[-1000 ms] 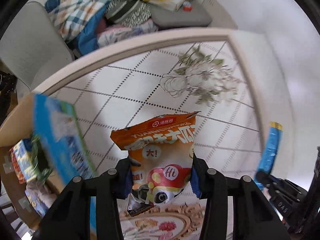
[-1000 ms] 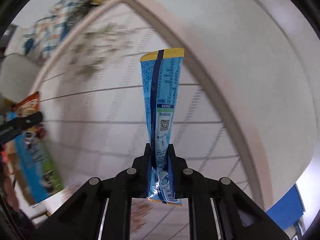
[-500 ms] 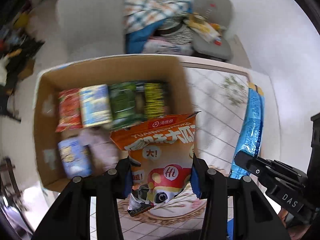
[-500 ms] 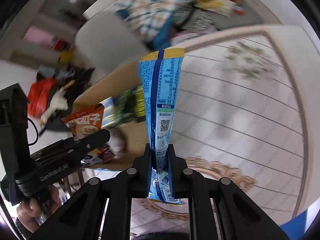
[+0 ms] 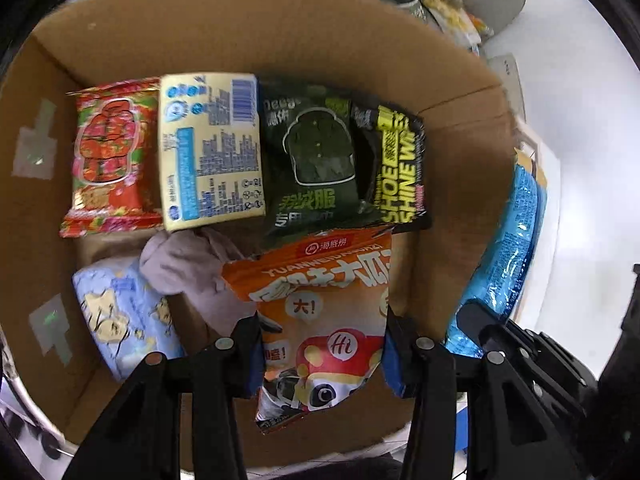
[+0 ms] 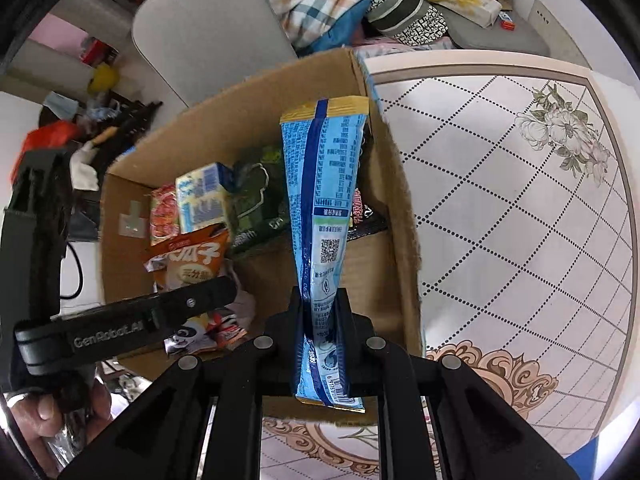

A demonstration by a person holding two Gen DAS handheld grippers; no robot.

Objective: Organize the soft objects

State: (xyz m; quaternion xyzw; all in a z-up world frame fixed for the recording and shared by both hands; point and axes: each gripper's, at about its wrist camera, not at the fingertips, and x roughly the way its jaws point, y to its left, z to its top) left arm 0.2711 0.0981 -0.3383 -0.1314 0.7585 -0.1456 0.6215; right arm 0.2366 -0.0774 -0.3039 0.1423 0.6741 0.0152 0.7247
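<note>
We count four packs in a row along the box (image 5: 248,16) far wall, plus one cloth (image 5: 192,272) and one pale pouch (image 5: 120,320) nearer. Our left gripper (image 5: 320,344) clamps the orange bag (image 5: 320,312) over the box; our right gripper (image 6: 320,320) clamps the blue pack (image 6: 324,200) above its right edge, the box bottom partly hidden

Orange snack bag (image 5: 320,312) and upright blue packet (image 6: 326,216) hang above the packet-filled cardboard box (image 5: 240,28).
</note>
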